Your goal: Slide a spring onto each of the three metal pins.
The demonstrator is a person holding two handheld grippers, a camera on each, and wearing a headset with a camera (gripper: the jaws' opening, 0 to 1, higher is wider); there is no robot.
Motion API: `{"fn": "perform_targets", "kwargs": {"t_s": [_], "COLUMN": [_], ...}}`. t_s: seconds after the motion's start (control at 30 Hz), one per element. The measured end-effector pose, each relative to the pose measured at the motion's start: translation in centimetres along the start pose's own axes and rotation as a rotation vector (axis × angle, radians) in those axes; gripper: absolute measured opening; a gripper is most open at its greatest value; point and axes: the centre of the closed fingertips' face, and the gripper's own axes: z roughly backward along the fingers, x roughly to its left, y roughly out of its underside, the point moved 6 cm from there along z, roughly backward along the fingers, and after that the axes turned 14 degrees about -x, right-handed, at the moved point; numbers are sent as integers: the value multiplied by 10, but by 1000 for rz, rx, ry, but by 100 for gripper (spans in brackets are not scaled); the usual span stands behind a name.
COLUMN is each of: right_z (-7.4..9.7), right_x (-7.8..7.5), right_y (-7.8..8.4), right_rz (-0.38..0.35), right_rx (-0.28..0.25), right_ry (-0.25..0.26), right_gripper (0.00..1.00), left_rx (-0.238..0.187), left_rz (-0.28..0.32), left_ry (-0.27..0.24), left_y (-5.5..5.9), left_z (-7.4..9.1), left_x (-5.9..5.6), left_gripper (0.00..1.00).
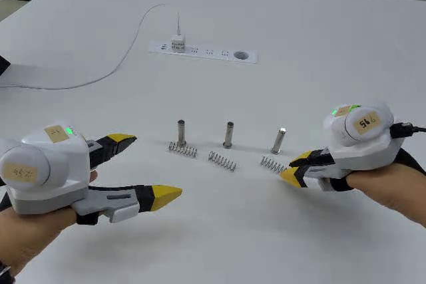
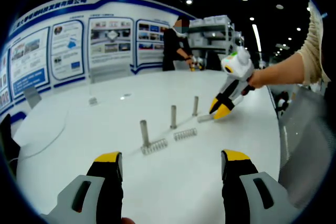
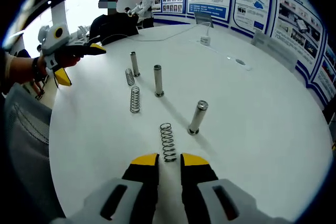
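Observation:
Three metal pins stand upright in a row on the white table (image 1: 219,231): left pin (image 1: 181,132), middle pin (image 1: 229,134), right pin (image 1: 279,140). A spring lies flat in front of each: left spring (image 1: 182,149), middle spring (image 1: 221,160), right spring (image 1: 272,163). My right gripper (image 1: 295,167) is low at the right spring's near end. In the right gripper view its jaws stand narrowly apart, with the spring (image 3: 167,141) end between the tips (image 3: 169,160), not clearly touched. My left gripper (image 1: 148,166) hovers wide open left of the pins, holding nothing (image 2: 172,157).
A white power strip (image 1: 203,52) with a plug and a cable (image 1: 126,54) lies beyond the pins. The table's rounded edge runs close beside the springs in the right gripper view. People stand at the far side of the room (image 3: 113,22).

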Motion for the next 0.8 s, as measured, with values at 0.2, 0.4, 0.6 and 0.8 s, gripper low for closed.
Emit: {"fn": "perform_targets", "kwargs": {"t_s": [0.2,0.4,0.6,0.8], "right_z": [-2,-4,-5,-3], "right_x": [0,-1,-1,2], "right_y": [3,5,4,2], "right_rz": [3,5,15,32], "right_rx": [7,5,0,3], "right_ry": [-10,-16,-19,-23], "right_gripper": [17,16,12,11], "left_rx": [2,4,5,3], "left_rz": [1,1,2,2], "left_ry": [-1,-2,0,3], "left_y": [0,1,1,1], "left_z": [0,0,-1,-1], "left_x": [0,0,0,-2], "left_gripper": [78,78,78,78]}}
